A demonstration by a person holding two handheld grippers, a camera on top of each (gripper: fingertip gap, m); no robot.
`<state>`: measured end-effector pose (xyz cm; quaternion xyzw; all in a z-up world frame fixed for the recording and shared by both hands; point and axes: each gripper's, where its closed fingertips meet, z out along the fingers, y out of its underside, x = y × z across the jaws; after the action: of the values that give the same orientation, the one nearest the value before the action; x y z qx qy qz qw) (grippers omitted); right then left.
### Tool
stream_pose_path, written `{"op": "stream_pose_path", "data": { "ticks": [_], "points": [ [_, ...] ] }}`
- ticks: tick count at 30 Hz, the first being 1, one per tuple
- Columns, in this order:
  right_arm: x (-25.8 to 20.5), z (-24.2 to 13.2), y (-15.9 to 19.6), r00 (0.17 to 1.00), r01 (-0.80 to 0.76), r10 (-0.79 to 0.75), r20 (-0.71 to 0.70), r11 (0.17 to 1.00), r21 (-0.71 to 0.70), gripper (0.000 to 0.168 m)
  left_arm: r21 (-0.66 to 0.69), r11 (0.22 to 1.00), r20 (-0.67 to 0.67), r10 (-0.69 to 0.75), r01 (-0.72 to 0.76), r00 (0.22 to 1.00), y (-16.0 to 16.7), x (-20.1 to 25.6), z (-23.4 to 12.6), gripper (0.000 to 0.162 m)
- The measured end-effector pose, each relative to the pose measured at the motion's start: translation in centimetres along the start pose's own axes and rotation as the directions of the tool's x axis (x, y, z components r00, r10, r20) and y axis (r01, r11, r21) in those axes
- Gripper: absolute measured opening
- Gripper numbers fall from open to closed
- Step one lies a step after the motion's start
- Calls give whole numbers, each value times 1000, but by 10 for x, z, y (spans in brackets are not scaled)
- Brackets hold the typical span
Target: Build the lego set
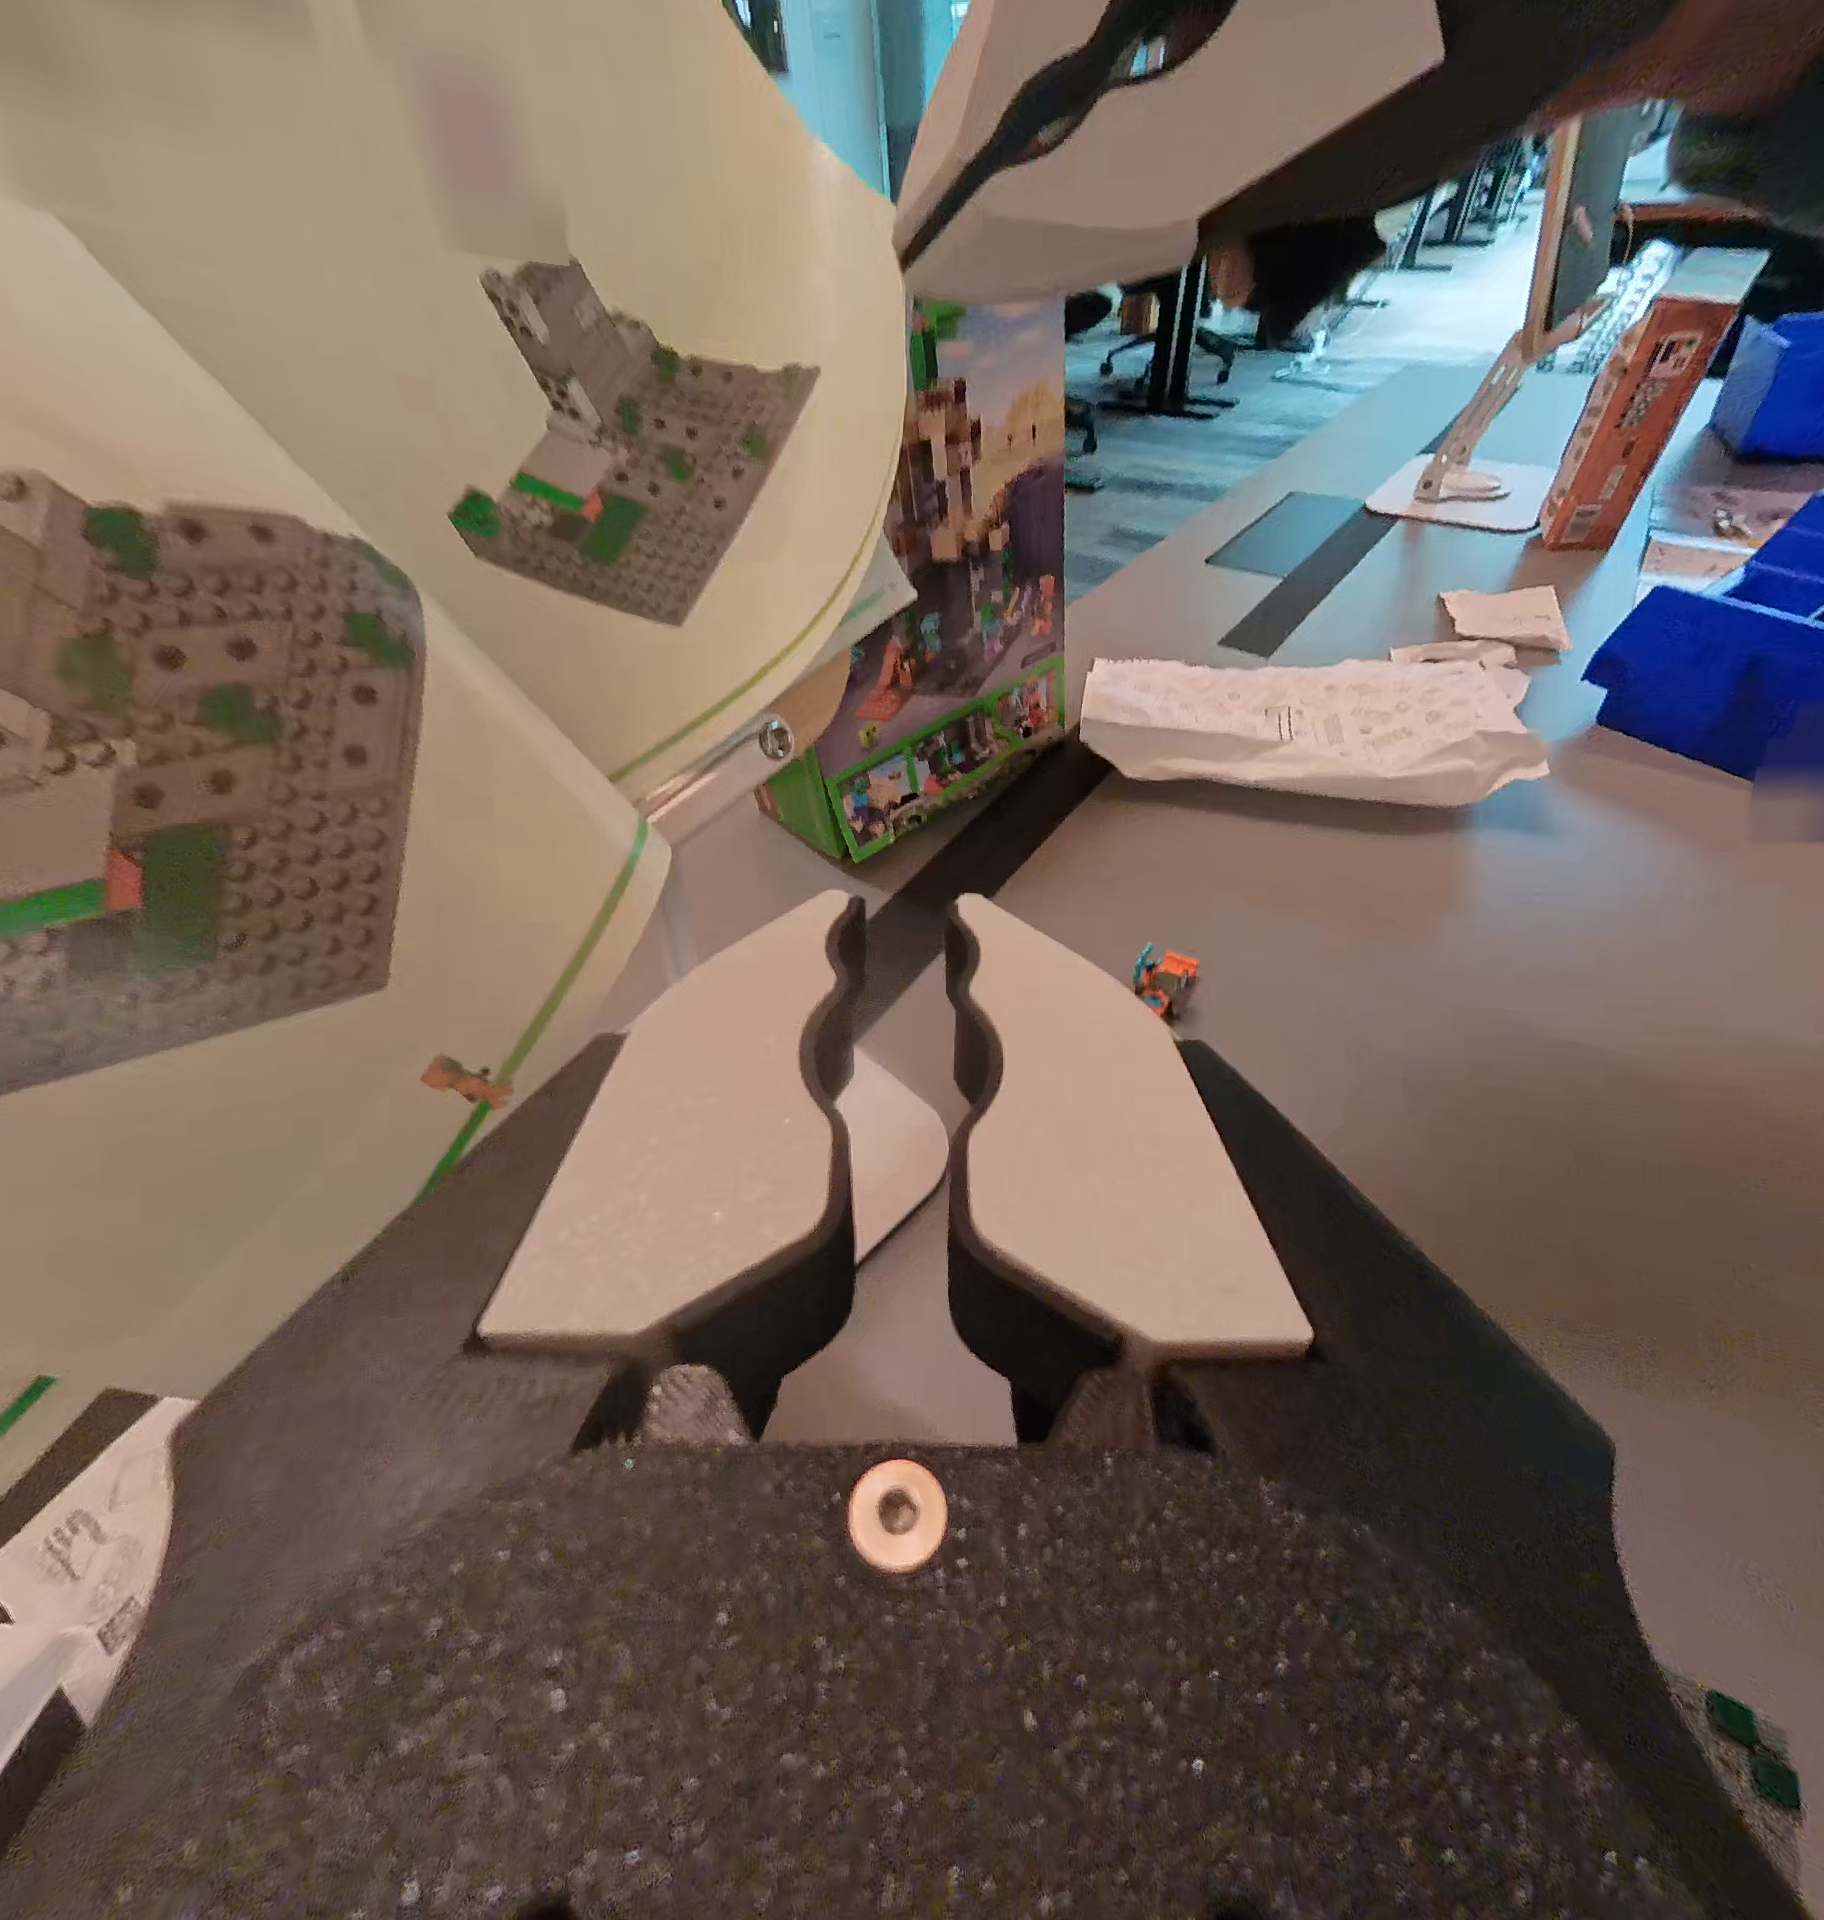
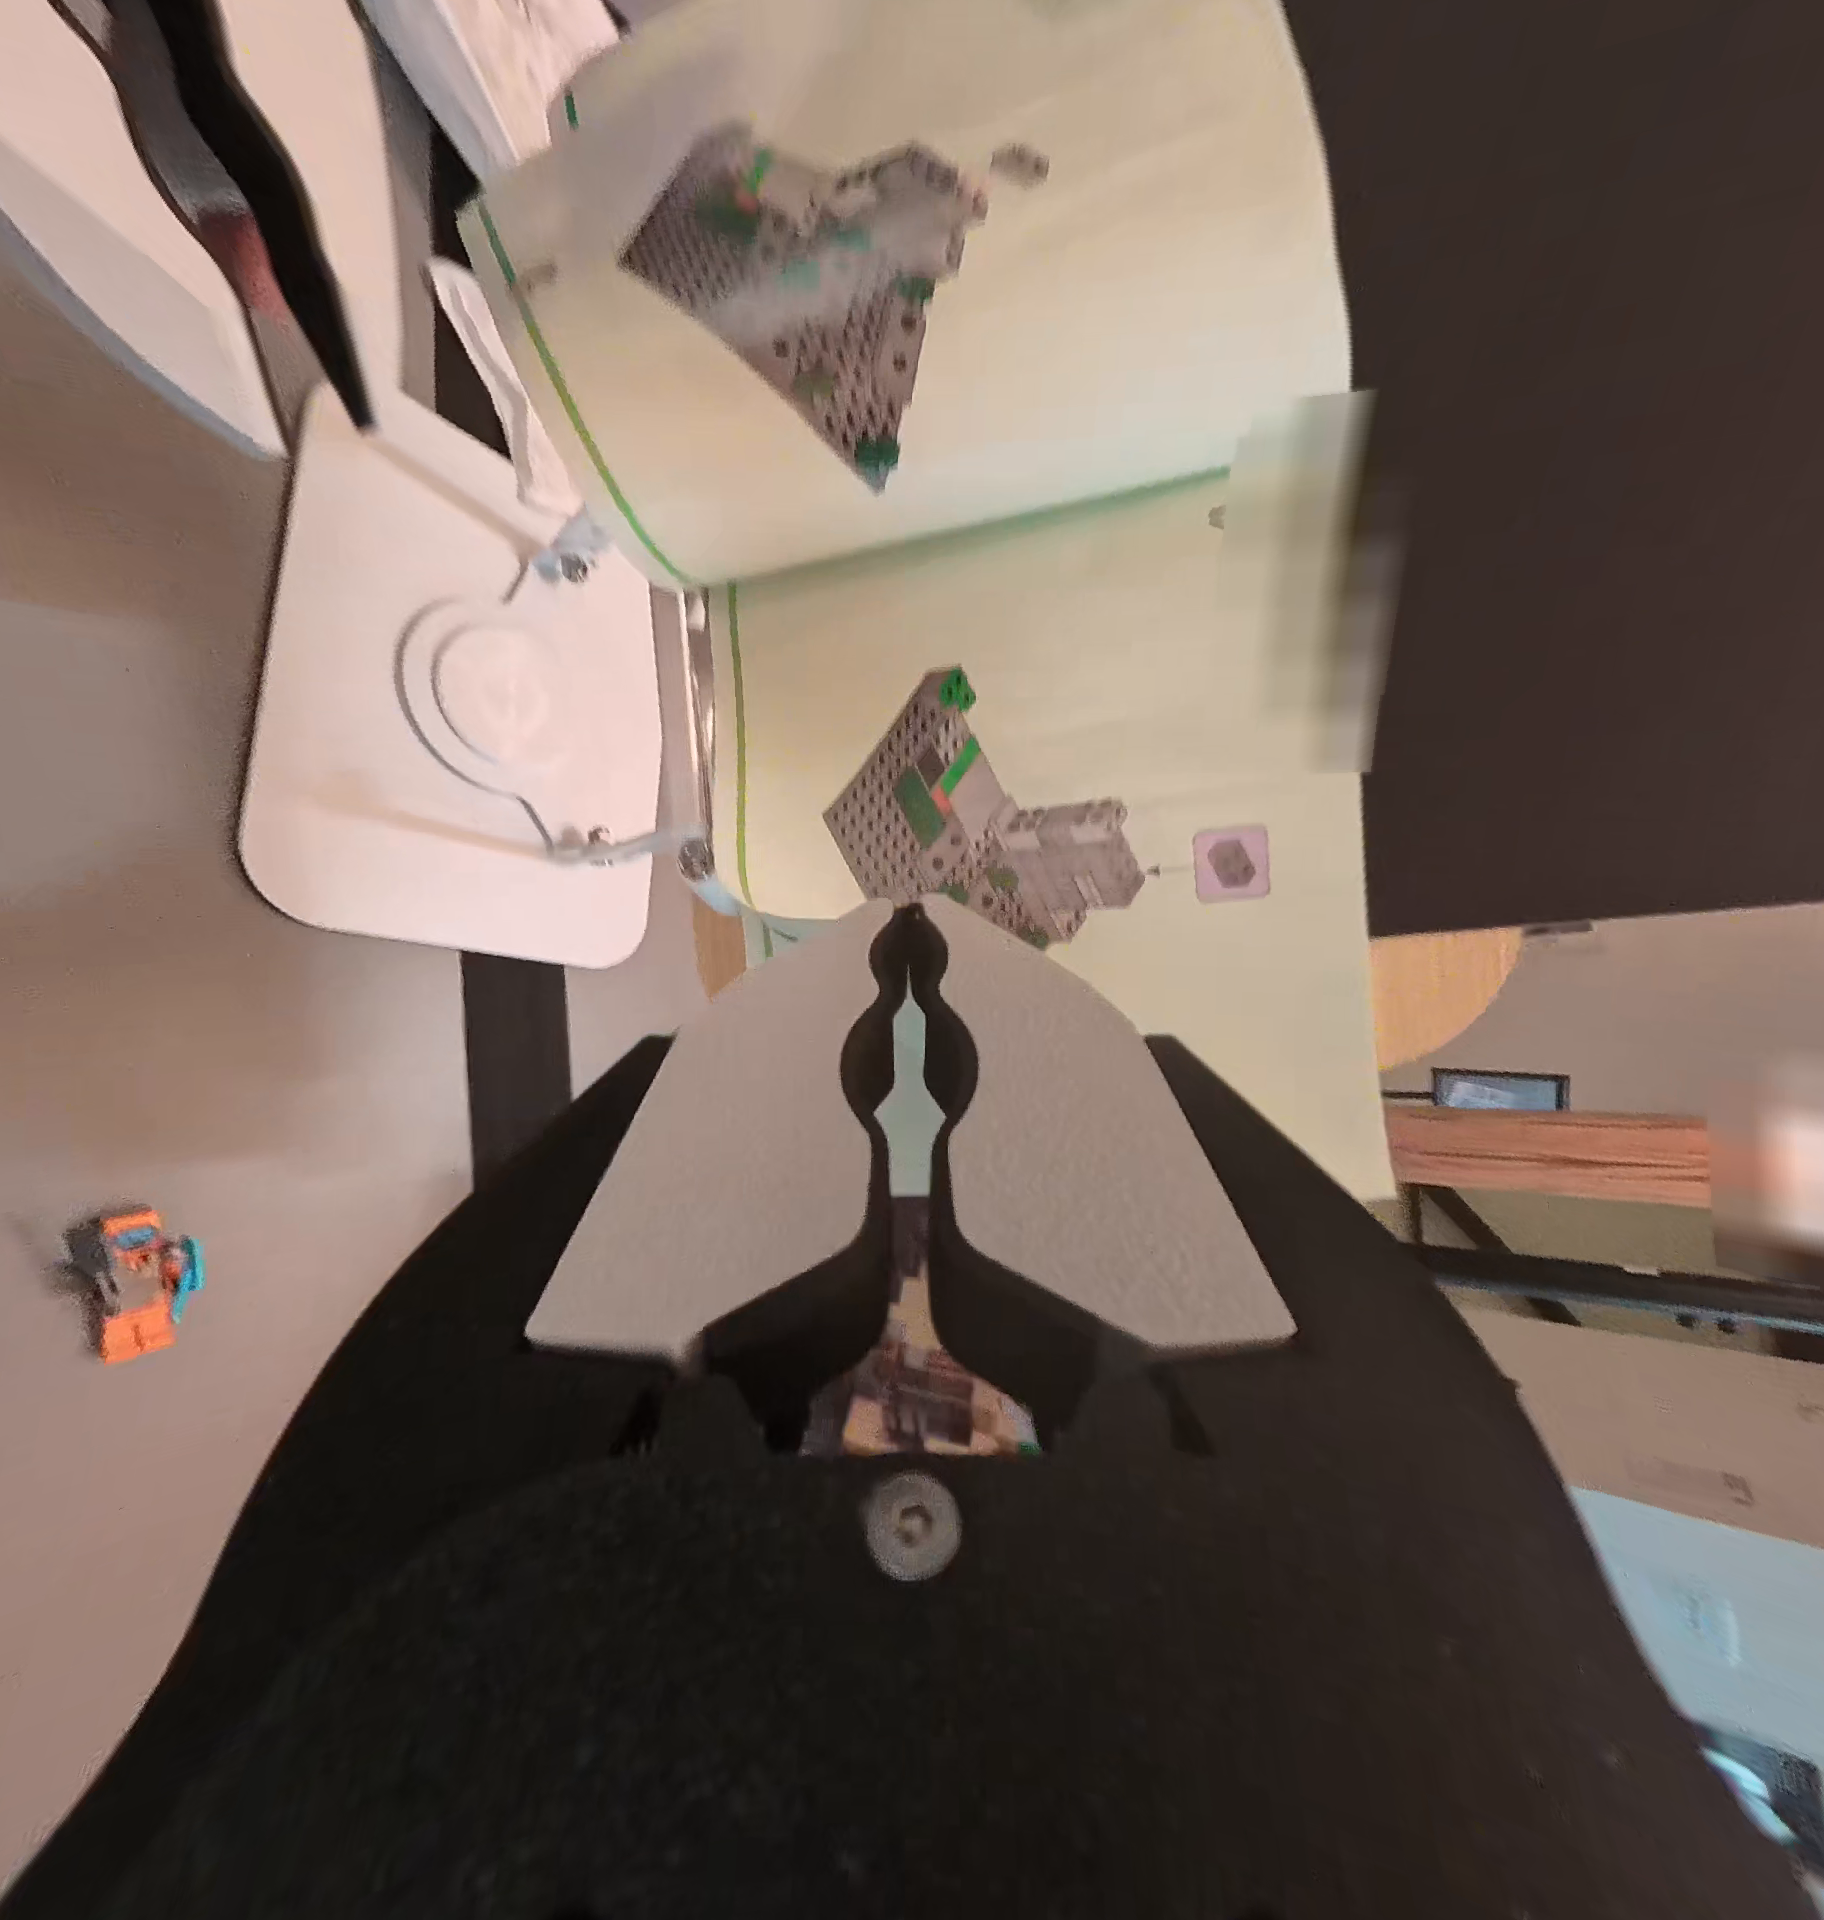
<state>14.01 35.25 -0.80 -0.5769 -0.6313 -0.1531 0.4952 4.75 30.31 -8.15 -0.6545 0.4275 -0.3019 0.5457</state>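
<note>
Two grippers at the pale-green paper instruction booklet (image 1: 264, 727). Left gripper (image 1: 903, 935): parted slightly, empty, just right of booklet. Right gripper (image 2: 913, 920): closed, apparently pinching a page edge; grip unclear. Risk: torn or slipping page if tugged. Small orange-and-teal lego figure (image 1: 1166, 979) right of booklet on grey tabletop (image 1: 1407, 1039). Office beyond.

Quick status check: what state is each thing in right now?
left gripper: open, empty
right gripper: shut, tips at an instruction booklet page
instruction booklet: open, pages curling
lego box: upright
paper bag: lying flat, crumpled
lego minifigure: lying on table
</note>
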Motion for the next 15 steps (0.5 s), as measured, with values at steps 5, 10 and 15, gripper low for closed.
{"op": "stream_pose_path", "data": {
  "ticks": [5,10,15],
  "points": [
    [-2,-3,-28,998,-61,59,31,994,89,0,79,997,15,19,-20,1000,-29,0,4,17],
    [-1,-5,-46,991,-124,116,59,979,159,0,98,992,18,79,-80,997,-58,-4,32,22],
    [2,-12,-56,982,-183,170,77,957,224,0,133,975,-23,180,-176,983,-76,1,59,20]
  ]
}}
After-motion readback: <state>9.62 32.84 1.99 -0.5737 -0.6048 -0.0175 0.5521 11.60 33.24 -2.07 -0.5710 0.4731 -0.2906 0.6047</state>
